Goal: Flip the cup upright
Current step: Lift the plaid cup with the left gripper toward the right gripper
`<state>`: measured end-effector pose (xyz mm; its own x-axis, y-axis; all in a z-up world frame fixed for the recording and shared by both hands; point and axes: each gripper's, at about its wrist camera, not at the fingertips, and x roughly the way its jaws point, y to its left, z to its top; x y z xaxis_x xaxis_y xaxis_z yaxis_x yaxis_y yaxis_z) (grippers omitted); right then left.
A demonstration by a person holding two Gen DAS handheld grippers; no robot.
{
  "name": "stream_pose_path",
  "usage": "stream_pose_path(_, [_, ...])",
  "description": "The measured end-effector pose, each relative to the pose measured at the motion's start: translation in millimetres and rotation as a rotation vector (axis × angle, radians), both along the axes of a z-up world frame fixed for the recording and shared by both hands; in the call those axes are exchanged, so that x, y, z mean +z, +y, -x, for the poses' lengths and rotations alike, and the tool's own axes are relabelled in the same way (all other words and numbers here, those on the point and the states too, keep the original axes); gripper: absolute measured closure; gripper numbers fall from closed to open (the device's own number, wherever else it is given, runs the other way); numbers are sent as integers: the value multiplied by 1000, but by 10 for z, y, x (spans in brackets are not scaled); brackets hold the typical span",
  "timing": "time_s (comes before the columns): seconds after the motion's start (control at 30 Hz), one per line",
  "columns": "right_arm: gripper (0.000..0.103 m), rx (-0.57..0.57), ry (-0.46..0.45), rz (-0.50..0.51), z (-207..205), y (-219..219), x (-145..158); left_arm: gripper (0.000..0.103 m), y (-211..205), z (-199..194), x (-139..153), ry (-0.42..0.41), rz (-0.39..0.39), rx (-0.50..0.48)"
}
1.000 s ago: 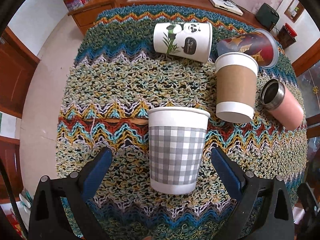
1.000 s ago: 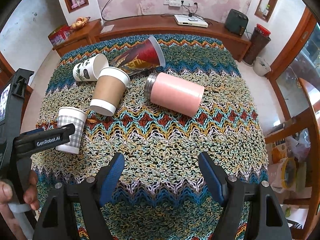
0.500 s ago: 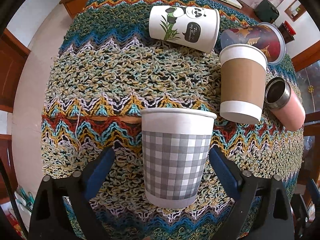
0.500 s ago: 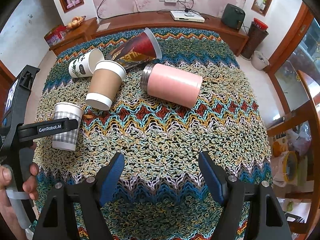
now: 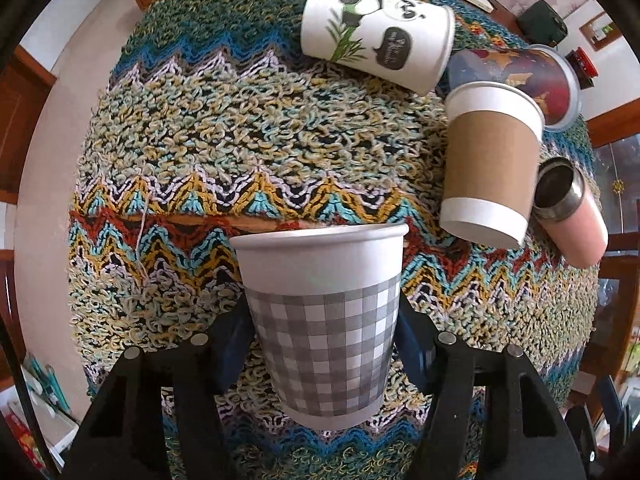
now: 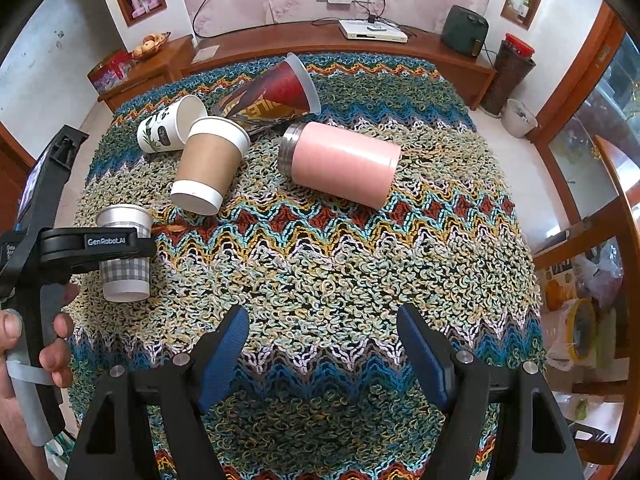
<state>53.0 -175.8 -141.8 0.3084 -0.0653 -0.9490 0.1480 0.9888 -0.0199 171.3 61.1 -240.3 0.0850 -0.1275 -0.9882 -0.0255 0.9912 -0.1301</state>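
A grey-checked paper cup (image 5: 320, 328) lies on its side on the knitted zigzag cloth (image 5: 240, 152), rim pointing away from me. My left gripper (image 5: 322, 332) is shut on it, its blue pads pressing both sides of the cup. From the right wrist view the same cup (image 6: 125, 256) sits at the left with the left gripper's black finger (image 6: 100, 242) across it. My right gripper (image 6: 322, 354) is open and empty above the cloth near its front edge.
Several other cups lie on their sides further back: a brown-sleeved paper cup (image 5: 490, 176), a panda-print cup (image 5: 378, 38), a red-and-blue plastic cup (image 5: 524, 80) and a pink steel tumbler (image 5: 572, 208). A wooden sideboard (image 6: 320, 40) runs behind the table.
My left gripper has moved forward around the checked cup and closed on it. The right gripper has stayed open and hardly moved.
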Motion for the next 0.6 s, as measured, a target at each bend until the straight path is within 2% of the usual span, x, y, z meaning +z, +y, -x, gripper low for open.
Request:
stream_pose_path(0.27, [26,-11,-4,-4,74,-34,37,37,-165,332,270,-16,16,-61])
stream_pose_path(0.5, [26,-47,-3,-11,254,-117,80,37,-340,800,309,53,118,-115])
stream_pose_path(0.6, [26,-72,4,-10,371,-174,64,37,-514,1047,413,63,140,-126])
